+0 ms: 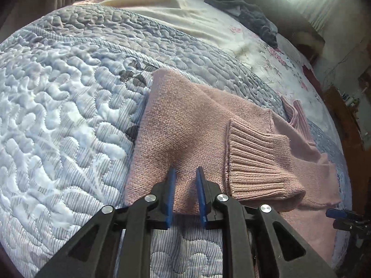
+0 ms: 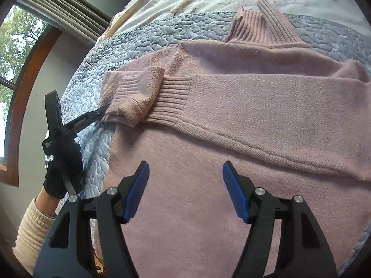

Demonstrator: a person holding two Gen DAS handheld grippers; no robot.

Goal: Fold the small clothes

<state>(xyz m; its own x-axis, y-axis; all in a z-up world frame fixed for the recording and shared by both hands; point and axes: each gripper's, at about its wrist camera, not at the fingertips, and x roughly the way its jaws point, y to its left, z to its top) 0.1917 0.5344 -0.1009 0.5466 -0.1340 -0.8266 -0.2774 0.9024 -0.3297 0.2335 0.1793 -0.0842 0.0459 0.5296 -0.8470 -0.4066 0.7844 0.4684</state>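
On my left the quilt (image 1: pixel 58 115) covers the bed, pale blue and puckered, and the pink sweater (image 1: pixel 185 125) lies flat on it, a bit right of the middle of my left view. My left gripper (image 1: pixel 185 173) sits low at the sweater's near edge; its blue fingers (image 1: pixel 171 194) stand a narrow gap apart with knit running between them, though I cannot tell whether they pinch it. Just right of them a sleeve is folded across the body, its ribbed cuff (image 1: pixel 252 162) lying on top. Beyond the quilt a cream floral sheet (image 1: pixel 208 27) shows, with a dark garment (image 1: pixel 250 16) crumpled on it near the far edge.

In my right view, my gloved left hand (image 2: pixel 62 169) grips its tool at the left, the tip meeting the cuff (image 2: pixel 139 95) at the sweater's left edge. The sleeve (image 2: pixel 266 102) runs across the sweater (image 2: pixel 208 185) from there to the right. The ribbed collar (image 2: pixel 262 25) lies at the top, by the sheet. My right gripper (image 2: pixel 185 183) hangs over the sweater's lower body with jaws spread wide, holding nothing; I cannot tell whether its fingers touch the knit
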